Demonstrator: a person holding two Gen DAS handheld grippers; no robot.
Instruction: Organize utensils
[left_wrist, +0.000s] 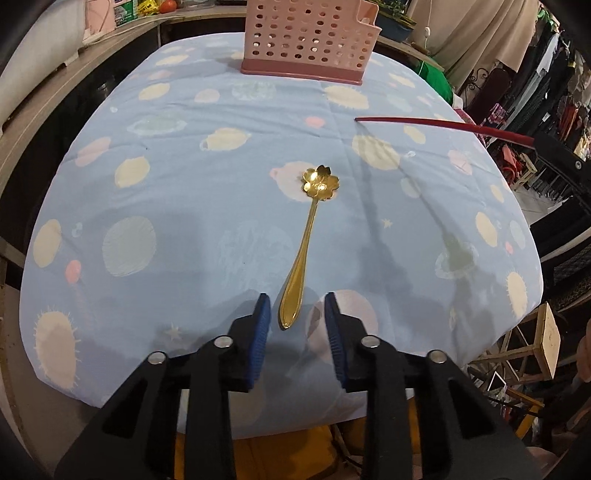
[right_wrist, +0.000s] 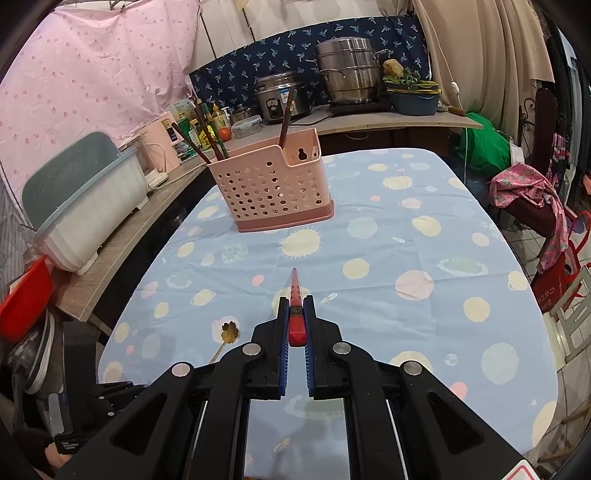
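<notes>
No readable text is showing in either view. A small white label on the black device (right_wrist: 68, 445) at near left is staying too blurred to read. A panel mark on the rice cooker (right_wrist: 279, 96) at far centre is also illegible.

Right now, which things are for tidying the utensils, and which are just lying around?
For the job:
- gold flower spoon on the table
- red chopstick in the right claw
- pink utensil basket
- open left claw

Just lying around:
- rice cooker
- steel steamer pot
- tomato
- dish rack
</notes>
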